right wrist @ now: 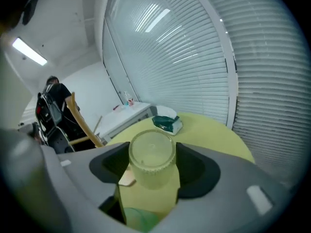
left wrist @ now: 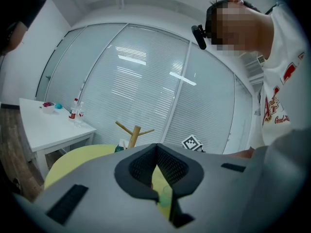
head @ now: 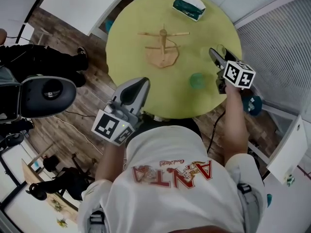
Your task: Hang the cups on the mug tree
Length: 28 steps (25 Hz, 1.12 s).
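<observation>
Head view: yellow round table. Mug tree mid-table, bare. Tissue box at tree's 1 o'clock, green cup at 4 o'clock. Right gripper at tree's 3 o'clock, left gripper at 7 o'clock.

Left gripper view: jaws together, empty.

Right gripper view: frosted cup between jaws, pads clamped on its sides.

The left gripper is hiding the mug tree's base — only its upper pegs are showing. Below the gripped clear cup, the right gripper is masking most of the green cup.
</observation>
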Available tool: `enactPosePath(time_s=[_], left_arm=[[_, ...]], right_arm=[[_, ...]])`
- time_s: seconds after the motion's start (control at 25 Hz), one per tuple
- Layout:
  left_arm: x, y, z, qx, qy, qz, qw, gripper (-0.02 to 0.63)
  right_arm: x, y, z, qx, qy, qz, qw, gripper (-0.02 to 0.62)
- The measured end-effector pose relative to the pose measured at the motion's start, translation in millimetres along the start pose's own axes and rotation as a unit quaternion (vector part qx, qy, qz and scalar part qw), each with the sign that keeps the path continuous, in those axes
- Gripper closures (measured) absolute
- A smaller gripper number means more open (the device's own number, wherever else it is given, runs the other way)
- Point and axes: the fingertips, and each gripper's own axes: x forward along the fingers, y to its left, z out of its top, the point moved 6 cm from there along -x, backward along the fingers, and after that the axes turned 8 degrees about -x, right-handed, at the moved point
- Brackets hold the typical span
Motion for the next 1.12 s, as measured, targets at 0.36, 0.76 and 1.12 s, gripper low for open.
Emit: enactPosePath(time_s=[0.36,0.76,1.12], left_arm=[[-11,6,-1,-0.008,-0.014,0.004,0.9999,0.598],[-21,14,-1,-0.01,-0.016,0.023,0.9996,0.598],[-24,20,0,-0.012,-0.012,0.032,0.9994,0.598]], right_arm=[[28,39,15,0.14,-0.027,0.086,0.986,0.311],[80,48,-11,0.281,-0.003,0.128,0.951,0.314],[104,59,-31,0.349,0.015,0.139,0.927,0.316]])
